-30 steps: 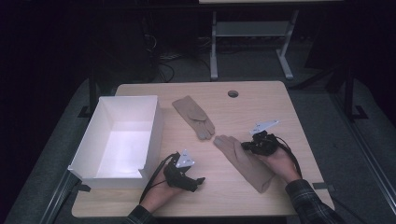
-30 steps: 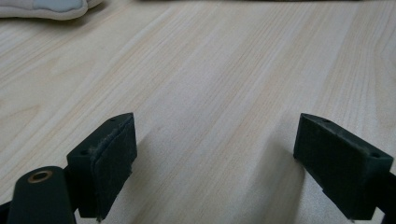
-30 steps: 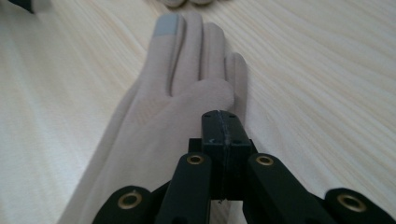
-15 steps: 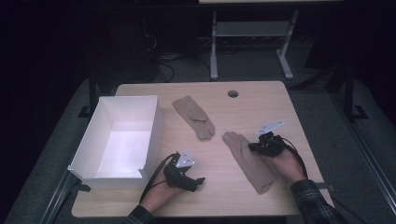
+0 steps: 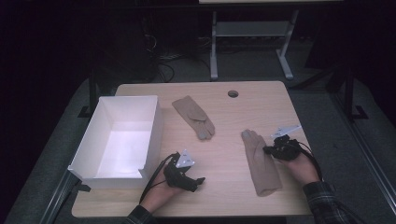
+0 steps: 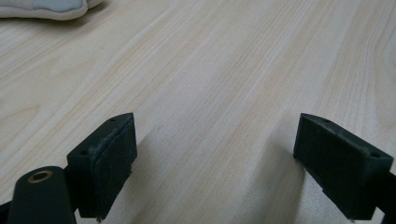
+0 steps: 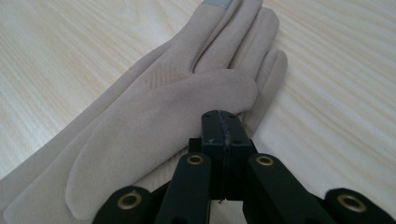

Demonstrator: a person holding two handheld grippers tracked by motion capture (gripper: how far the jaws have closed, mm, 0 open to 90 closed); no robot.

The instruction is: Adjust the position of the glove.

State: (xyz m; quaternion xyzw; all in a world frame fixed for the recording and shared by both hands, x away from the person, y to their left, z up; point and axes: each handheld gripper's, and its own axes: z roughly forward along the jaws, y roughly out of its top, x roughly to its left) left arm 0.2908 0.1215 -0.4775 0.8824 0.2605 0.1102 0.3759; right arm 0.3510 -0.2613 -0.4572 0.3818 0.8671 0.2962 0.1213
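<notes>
Dragged rightward since the earlier frame, near glove (image 5: 260,163) lies lengthwise, fingers away from the person, with right gripper (image 5: 267,150) clenched on its right edge. Left gripper (image 5: 200,181), released, rests on the surface (image 5: 224,140) beside box (image 5: 154,126).

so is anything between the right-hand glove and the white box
Yes. The other glove lies just above the straight line from the right-hand glove to the white box, and the left gripper sits just below it; both look easy to pass.
</notes>
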